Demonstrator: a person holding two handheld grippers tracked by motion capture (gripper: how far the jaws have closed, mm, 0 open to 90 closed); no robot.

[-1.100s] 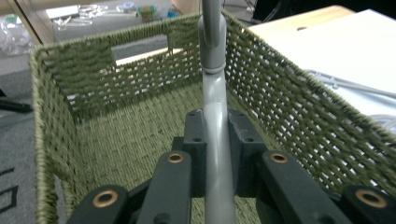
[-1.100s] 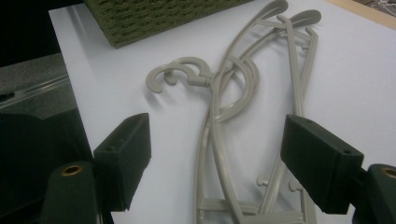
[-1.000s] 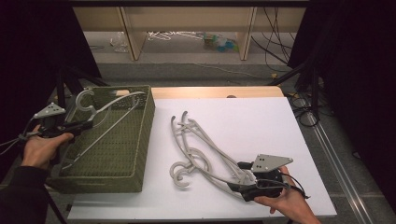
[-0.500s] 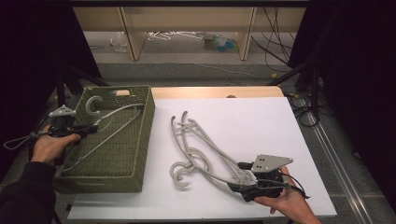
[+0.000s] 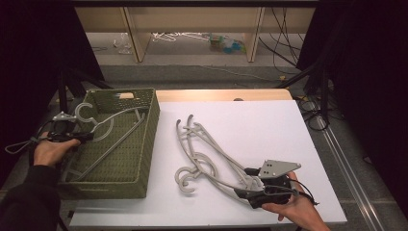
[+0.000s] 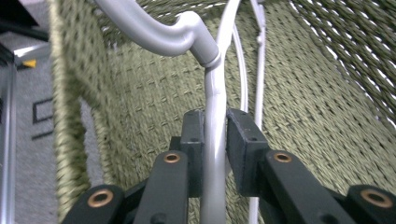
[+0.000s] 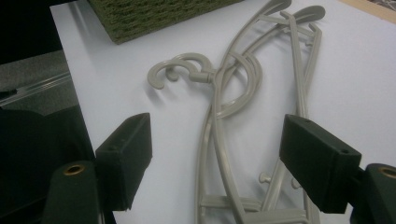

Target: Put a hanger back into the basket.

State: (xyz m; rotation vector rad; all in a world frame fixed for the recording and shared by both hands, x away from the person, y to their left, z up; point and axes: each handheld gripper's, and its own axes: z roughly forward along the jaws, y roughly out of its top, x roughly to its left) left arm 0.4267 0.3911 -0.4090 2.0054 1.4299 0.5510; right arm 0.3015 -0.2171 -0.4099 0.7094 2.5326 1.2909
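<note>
1. Right gripper [image 5: 248, 185] at bench [image 5: 269, 125] front edge, fingers [image 7: 126, 154] spread wide, released, either side of stacked grey hangers [image 5: 207, 154] lying flat.
2. Left gripper [image 5: 89, 137] over green woven basket [image 5: 144, 139], fingers [image 6: 243, 144] clenched on one grey hanger [image 6: 215, 112], held inside basket.

Basket [image 5: 139, 159] at worktop [image 5: 269, 125] left; one hanger [image 5: 103, 137] inside it; hanger pile [image 5: 207, 156] right of basket, on worktop.

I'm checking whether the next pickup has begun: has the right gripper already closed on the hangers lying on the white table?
No: the right gripper stands open, its pads on either side of the grey hangers without touching them.
</note>
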